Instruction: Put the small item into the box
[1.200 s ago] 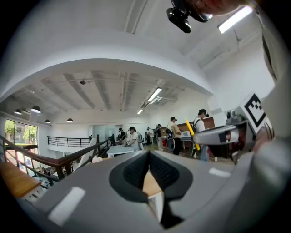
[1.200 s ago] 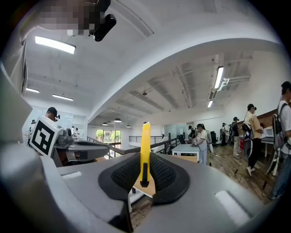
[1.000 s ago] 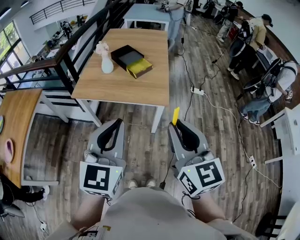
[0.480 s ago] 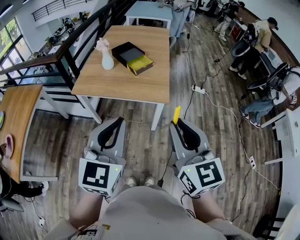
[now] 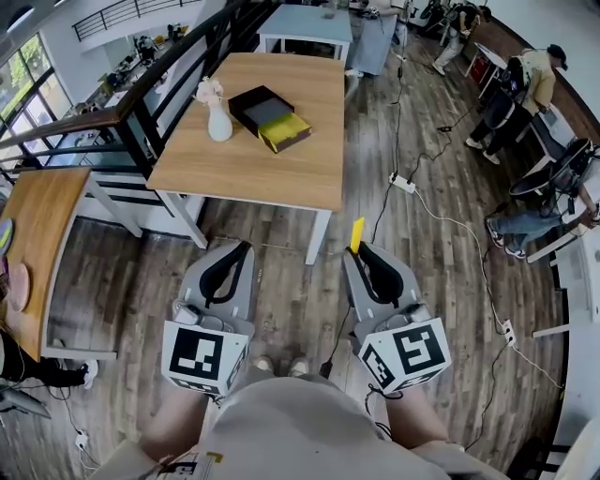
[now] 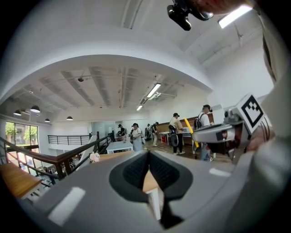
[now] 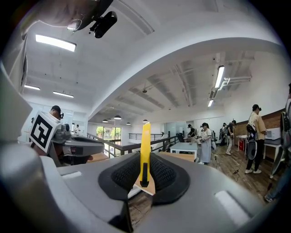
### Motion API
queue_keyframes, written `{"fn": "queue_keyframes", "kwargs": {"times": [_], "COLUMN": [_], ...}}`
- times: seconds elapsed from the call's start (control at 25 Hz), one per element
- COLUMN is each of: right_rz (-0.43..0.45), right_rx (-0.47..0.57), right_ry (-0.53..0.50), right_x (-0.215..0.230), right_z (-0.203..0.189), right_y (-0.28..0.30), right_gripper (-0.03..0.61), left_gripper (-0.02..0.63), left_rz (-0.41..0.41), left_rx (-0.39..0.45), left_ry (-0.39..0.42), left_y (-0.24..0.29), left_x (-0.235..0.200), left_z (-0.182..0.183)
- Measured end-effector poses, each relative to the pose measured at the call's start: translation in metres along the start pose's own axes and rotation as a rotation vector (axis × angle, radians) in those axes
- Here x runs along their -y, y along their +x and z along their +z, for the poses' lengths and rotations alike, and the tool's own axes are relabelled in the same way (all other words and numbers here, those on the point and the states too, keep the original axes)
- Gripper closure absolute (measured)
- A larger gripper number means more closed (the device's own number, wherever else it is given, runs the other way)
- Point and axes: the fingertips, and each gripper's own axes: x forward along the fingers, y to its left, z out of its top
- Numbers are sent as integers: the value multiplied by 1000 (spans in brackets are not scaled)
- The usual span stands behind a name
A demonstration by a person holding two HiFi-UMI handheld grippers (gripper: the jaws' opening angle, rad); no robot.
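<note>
A black box [image 5: 259, 106] with a yellow drawer [image 5: 287, 132] pulled out stands on the wooden table [image 5: 253, 164] ahead, next to a white vase [image 5: 219, 122]. My right gripper [image 5: 358, 253] is shut on a slim yellow utility knife [image 5: 355, 234], which sticks up past the jaw tips; the right gripper view shows the knife [image 7: 145, 145] upright between the black pads [image 7: 161, 175]. My left gripper [image 5: 241, 249] is shut with nothing in it, as the left gripper view [image 6: 148, 160] confirms. Both are held low near my body, short of the table.
A power strip [image 5: 402, 183] and cables lie on the wooden floor to the right of the table. A black railing [image 5: 150, 89] runs along the table's left. Another wooden table [image 5: 37, 248] stands at left, a pale blue one [image 5: 305, 21] behind. People [image 5: 525, 80] stand at right.
The table and box have slid slightly lower and to the right in the head view. Both grippers keep their pose and grip. People at right have shifted.
</note>
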Motion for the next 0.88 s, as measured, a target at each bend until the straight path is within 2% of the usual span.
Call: {"fn": "queue_keyframes", "kwargs": {"times": [0.72, 0.88], "right_rz": [60, 48], "right_rx": [18, 10], "right_ry": [-3, -9], "right_x": [20, 28], "right_z": [-9, -15], "right_y": [-8, -4], "right_gripper": [515, 515], "left_gripper": [611, 611], "left_rz": [30, 32], "left_rx": [11, 16], "left_ry": [-3, 3], "left_y": [14, 19], "left_x": [26, 29], "left_z": [-2, -5]}}
